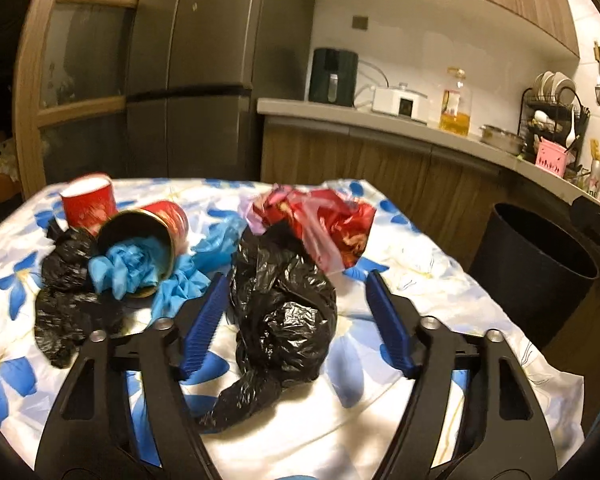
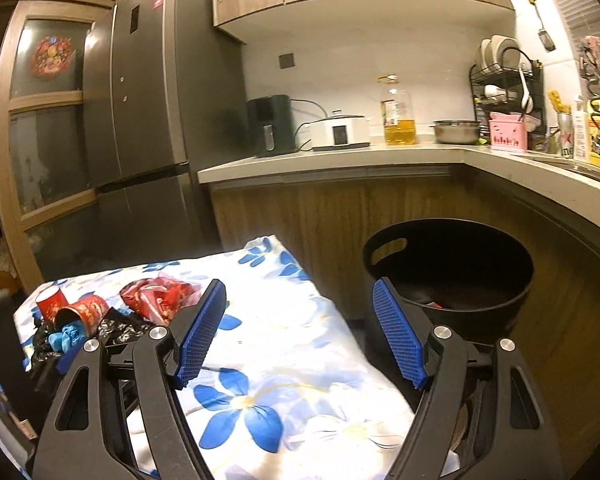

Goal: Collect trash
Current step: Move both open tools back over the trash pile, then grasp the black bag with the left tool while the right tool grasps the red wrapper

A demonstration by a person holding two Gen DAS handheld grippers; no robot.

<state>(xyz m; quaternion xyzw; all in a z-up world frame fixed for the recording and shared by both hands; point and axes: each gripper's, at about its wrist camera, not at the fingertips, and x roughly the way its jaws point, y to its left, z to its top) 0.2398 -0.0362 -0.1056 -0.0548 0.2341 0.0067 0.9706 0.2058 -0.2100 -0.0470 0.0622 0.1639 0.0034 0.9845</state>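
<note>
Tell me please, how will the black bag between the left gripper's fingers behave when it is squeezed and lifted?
The black bag looks like thin, crinkled plastic, so it will probably crush between the pads rather than resist. Its loose tail trails toward the camera and will likely dangle. It seems light for its bulk. The red wrapper rests against its top and might shift when it moves.

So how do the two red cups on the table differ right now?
The far red cup stands upright; the near red cup lies tipped on its side, mouth toward the camera. The far one shows nothing spilling out, while blue gloves bulge from the near one. Both are red with similar printing and look about the same size.
</note>
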